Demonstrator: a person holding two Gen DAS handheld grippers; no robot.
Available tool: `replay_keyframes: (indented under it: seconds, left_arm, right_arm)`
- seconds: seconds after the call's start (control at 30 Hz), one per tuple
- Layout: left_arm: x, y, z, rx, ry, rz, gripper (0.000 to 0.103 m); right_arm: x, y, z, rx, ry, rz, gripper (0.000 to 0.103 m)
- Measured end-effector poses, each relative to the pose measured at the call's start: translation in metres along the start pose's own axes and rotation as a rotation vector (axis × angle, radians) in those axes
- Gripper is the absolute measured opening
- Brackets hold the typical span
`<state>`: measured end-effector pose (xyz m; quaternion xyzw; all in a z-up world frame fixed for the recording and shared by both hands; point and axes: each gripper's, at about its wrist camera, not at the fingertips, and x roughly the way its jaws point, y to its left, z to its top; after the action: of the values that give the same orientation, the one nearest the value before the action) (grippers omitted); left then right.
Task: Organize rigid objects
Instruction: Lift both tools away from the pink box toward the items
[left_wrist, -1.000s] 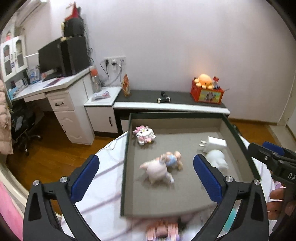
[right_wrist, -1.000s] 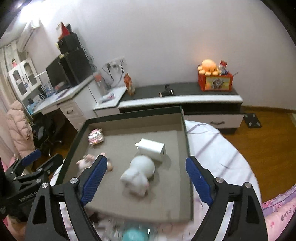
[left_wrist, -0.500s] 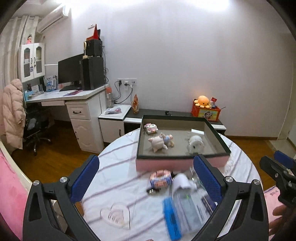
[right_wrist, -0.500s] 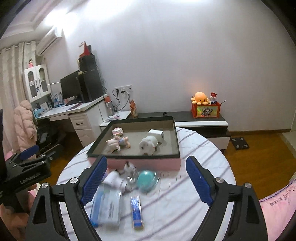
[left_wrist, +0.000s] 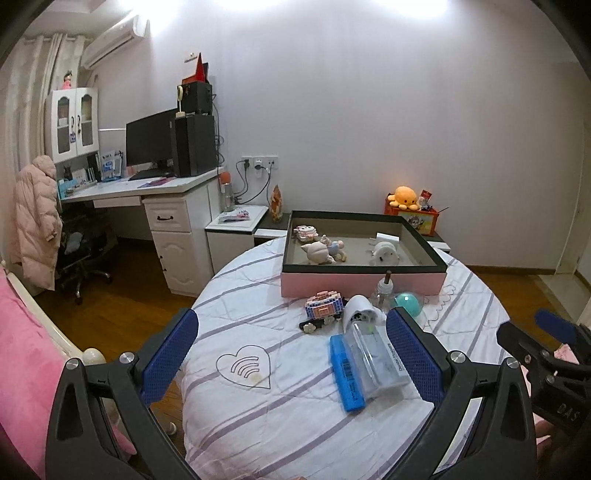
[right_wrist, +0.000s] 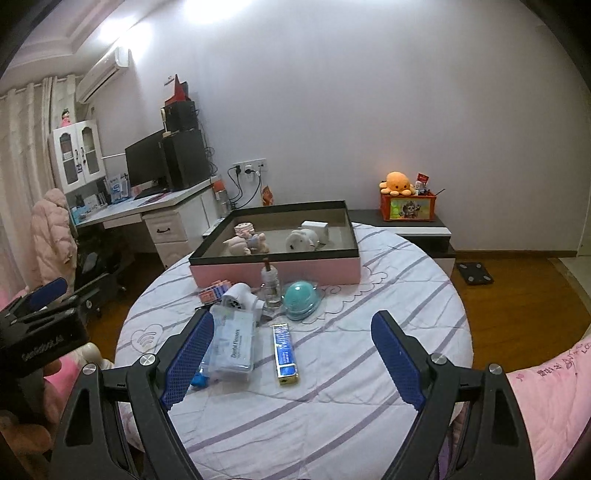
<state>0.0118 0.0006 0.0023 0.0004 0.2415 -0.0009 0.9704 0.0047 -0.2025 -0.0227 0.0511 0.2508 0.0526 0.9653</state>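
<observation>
The clear plastic case (right_wrist: 232, 345) lies flat on the bench (right_wrist: 332, 387), just ahead of my left tool (left_wrist: 291, 356) and beside the inner finger of my right tool (right_wrist: 291, 356). I judge it light, stiff and a little slippery, so I would take it across the short sides. Both tools are wide open and hold nothing. Only the right view shows the blue harmonica box (right_wrist: 284, 349) apart from the case; the left view shows the brick toy (left_wrist: 325, 306) better. Beyond them stands the pink tray (right_wrist: 277, 271).
</observation>
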Motion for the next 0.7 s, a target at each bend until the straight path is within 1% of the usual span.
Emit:
replay_keyframes:
  seconds: [0.07, 0.17, 0.7]
  left_arm:
    - [-0.001, 0.001, -0.001, 0.001, 0.002, 0.001, 0.103]
    - [0.000, 0.003, -0.003, -0.011, 0.012, -0.005, 0.103]
    - [0.007, 0.003, -0.010, -0.009, 0.039, -0.011, 0.103]
  right_arm:
    - [-0.001, 0.004, -0.003, -0.006, 0.004, 0.012, 0.088]
    - [-0.002, 0.008, -0.006, -0.017, 0.011, 0.007, 0.088]
    - [0.001, 0.001, -0.010, -0.004, 0.032, -0.011, 0.088]
